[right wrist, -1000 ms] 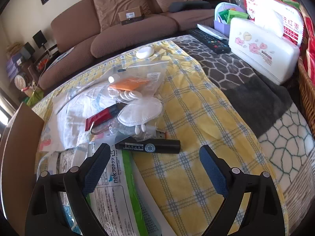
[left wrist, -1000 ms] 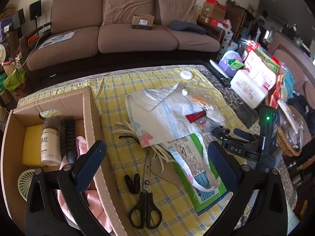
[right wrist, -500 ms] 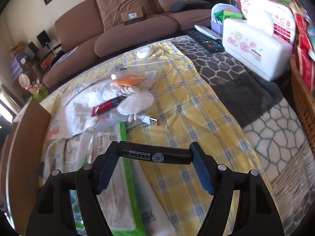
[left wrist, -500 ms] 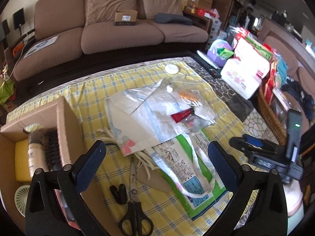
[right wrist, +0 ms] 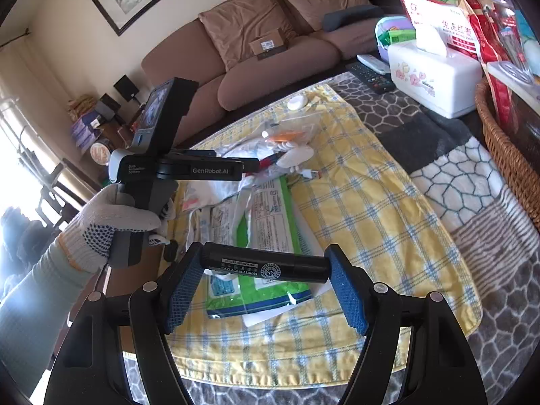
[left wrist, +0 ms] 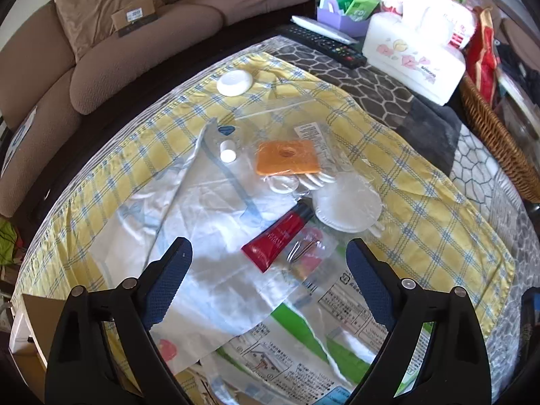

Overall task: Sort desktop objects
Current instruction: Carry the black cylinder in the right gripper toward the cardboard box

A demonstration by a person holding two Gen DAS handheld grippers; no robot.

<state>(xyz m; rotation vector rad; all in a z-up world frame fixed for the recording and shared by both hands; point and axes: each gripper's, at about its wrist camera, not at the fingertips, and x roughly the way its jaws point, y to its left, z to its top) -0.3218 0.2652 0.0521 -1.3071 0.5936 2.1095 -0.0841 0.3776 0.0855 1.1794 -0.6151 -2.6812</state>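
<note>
"GenRobot.AI" on left gripper point(right wrist: 251, 165) body

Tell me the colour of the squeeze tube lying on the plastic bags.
Red with a black cap; the left wrist view shows it best.

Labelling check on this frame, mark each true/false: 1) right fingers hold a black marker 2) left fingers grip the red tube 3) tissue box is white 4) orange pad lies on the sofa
1) True: the right gripper clamps the black marker end to end.
2) False: the left gripper is closing above the red tube, not touching it.
3) True: the tissue box is white with pink flowers.
4) False: the orange pad lies in a clear bag on the table.
</note>
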